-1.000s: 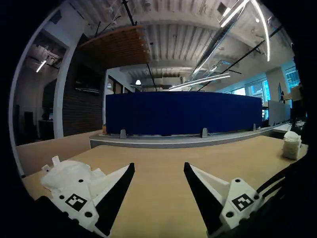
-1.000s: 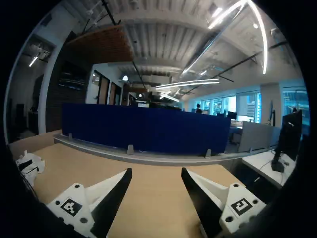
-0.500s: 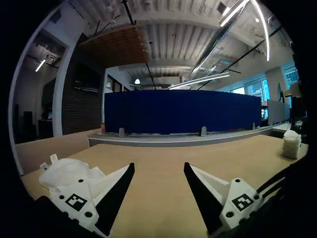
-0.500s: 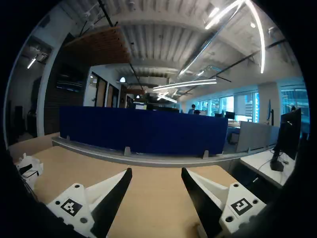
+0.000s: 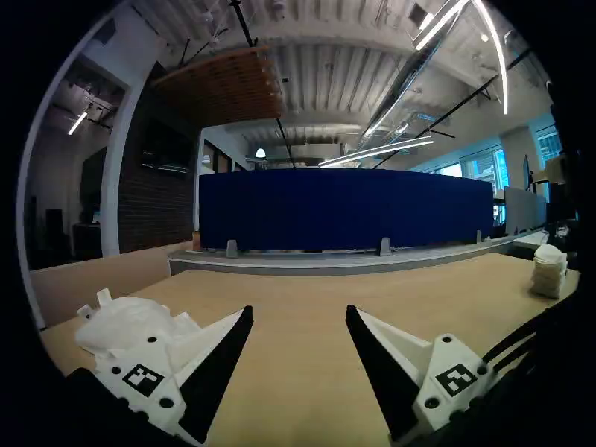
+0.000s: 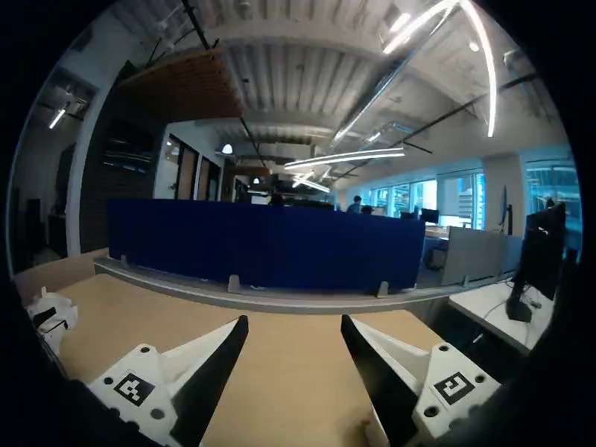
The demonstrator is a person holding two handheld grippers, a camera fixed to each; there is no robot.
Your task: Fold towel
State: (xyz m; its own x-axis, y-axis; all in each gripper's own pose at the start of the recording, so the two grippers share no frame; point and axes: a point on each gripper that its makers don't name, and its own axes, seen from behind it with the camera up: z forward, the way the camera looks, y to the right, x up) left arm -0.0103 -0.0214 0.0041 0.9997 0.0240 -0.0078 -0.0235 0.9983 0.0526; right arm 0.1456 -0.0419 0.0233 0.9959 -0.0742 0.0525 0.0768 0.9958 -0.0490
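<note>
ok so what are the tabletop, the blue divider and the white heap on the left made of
Tabletop: light wood or wood-look laminate, matte, even tan tone. Blue divider: probably a fabric-covered panel, flat with no gloss. White heap: soft cloth, likely the towel, judging by its rumpled folds; weave too blurred to tell.

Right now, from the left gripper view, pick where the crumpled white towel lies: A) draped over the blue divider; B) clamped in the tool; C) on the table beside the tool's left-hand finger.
C: the crumpled white towel lies on the wooden table beside the open left tool, whose fingers hold nothing.
</note>
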